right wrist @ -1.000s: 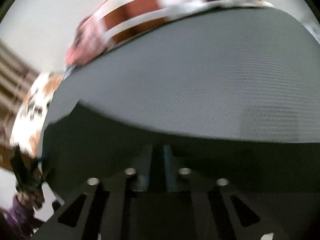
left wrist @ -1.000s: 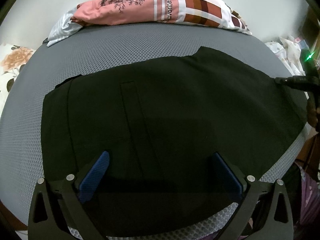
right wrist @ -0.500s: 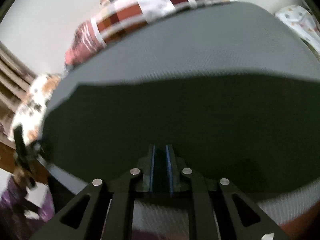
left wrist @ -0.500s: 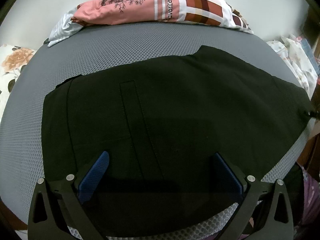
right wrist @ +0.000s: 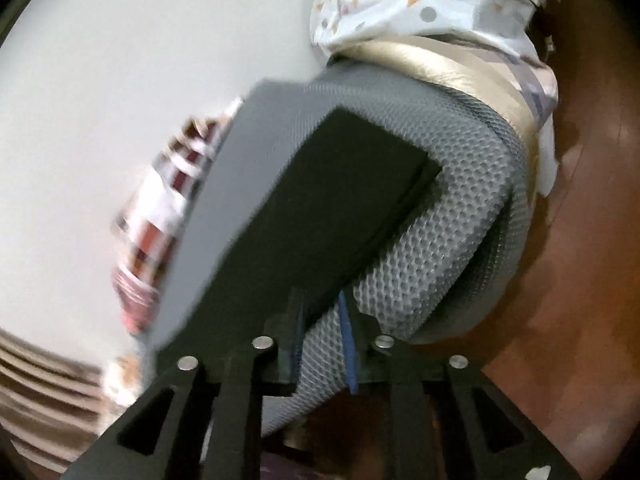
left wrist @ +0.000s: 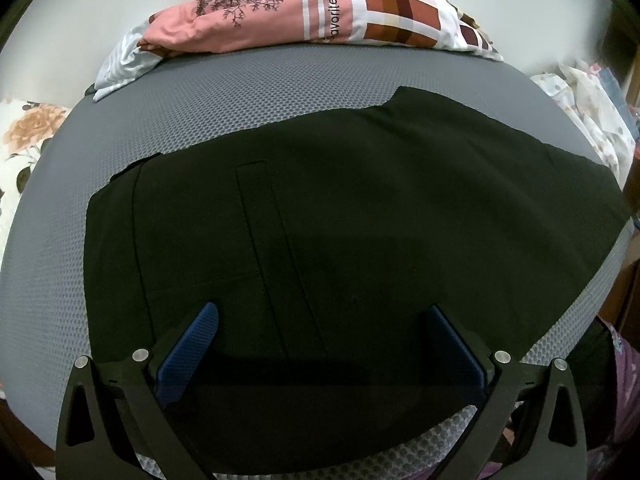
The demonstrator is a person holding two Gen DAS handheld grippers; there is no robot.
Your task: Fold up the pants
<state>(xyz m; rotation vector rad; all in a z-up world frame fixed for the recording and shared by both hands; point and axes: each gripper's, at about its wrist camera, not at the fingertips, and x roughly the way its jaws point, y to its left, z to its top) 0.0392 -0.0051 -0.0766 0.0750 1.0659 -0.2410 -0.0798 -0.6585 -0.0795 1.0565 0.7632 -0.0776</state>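
Black pants (left wrist: 340, 220) lie flat across a grey mesh mattress (left wrist: 200, 104), waistband to the left and legs running right to the mattress edge. My left gripper (left wrist: 320, 340) is open, its blue pads wide apart above the near edge of the pants. In the right wrist view the leg end of the pants (right wrist: 320, 208) lies at the mattress corner (right wrist: 460, 184). My right gripper (right wrist: 322, 320) sits at the near mattress edge with its jaws slightly apart around the leg hem and mesh; the view is tilted and blurred.
A pink and plaid blanket (left wrist: 320, 12) is piled at the far side against the white wall. A patterned white cloth (right wrist: 420, 4) and gold bedding (right wrist: 460, 68) lie beyond the mattress corner. Brown floor (right wrist: 592, 240) lies to the right. Floral fabric (left wrist: 24, 140) is at left.
My right gripper has swung from over the pants down to the mattress corner at the leg end, and its jaws have parted slightly. My left gripper has stayed still and open.
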